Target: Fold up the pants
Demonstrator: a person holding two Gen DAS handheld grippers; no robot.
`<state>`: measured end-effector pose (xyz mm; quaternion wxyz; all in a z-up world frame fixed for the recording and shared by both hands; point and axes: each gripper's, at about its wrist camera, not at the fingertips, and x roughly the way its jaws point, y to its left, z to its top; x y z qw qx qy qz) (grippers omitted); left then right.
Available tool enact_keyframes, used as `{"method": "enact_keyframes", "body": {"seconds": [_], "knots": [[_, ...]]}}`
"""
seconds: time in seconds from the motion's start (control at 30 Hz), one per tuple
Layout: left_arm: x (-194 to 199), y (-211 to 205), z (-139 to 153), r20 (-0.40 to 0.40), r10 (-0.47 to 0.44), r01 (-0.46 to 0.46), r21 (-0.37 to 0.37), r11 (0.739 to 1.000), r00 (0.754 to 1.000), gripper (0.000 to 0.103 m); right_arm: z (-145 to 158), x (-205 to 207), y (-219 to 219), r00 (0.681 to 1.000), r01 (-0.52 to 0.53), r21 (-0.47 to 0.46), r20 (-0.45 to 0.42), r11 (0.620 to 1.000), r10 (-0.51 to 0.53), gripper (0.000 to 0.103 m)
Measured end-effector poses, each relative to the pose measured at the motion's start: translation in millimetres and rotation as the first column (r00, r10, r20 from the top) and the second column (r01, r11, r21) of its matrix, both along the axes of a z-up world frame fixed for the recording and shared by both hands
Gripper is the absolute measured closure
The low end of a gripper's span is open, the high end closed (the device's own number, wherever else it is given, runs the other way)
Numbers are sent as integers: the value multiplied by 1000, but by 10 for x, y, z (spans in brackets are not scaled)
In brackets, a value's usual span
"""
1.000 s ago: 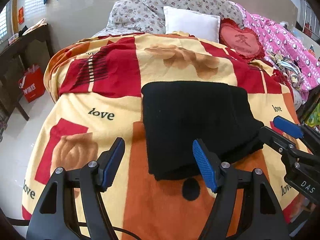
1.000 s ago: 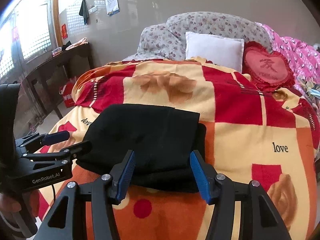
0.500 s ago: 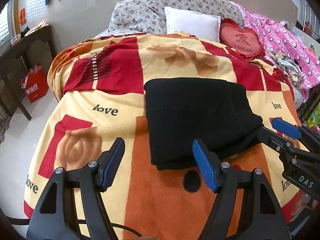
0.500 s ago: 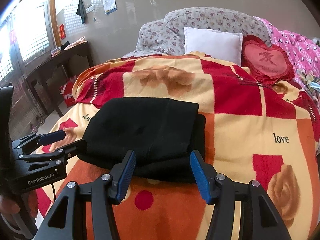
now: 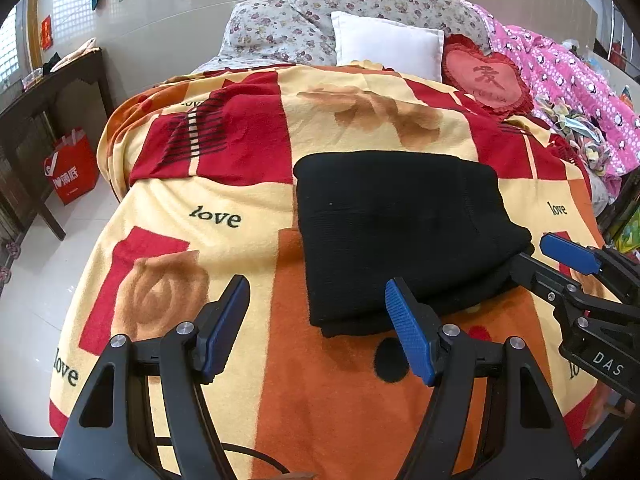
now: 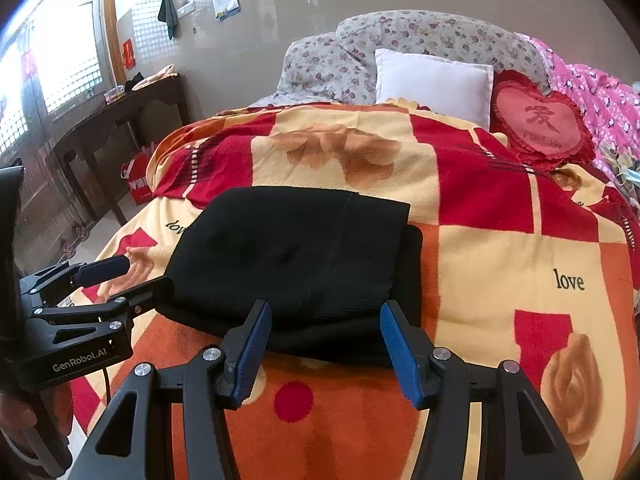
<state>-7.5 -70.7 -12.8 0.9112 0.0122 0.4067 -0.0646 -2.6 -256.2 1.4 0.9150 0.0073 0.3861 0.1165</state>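
Lying on the bright blanket (image 5: 224, 208) near the foot of the bed, the black pants (image 5: 404, 228) are already folded into a thick, neat square. The left gripper (image 5: 318, 330) is wide open and holds nothing. The right gripper (image 6: 326, 346) is wide open too, just in front of the pants and also holding nothing. The folding looks almost done. To finish well, I think both should pull away slowly and not bump the edges, or pat down the loose layer peeking out on the right side.
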Motion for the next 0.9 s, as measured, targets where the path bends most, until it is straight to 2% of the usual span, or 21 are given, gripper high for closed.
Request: {"method": "enact_keyframes", "body": {"seconds": [0.9], "knots": [[22, -8, -23, -13, -8, 8, -3, 1000, 1000, 32, -75, 52, 11, 999, -10, -12, -32, 1000, 9, 48]]}}
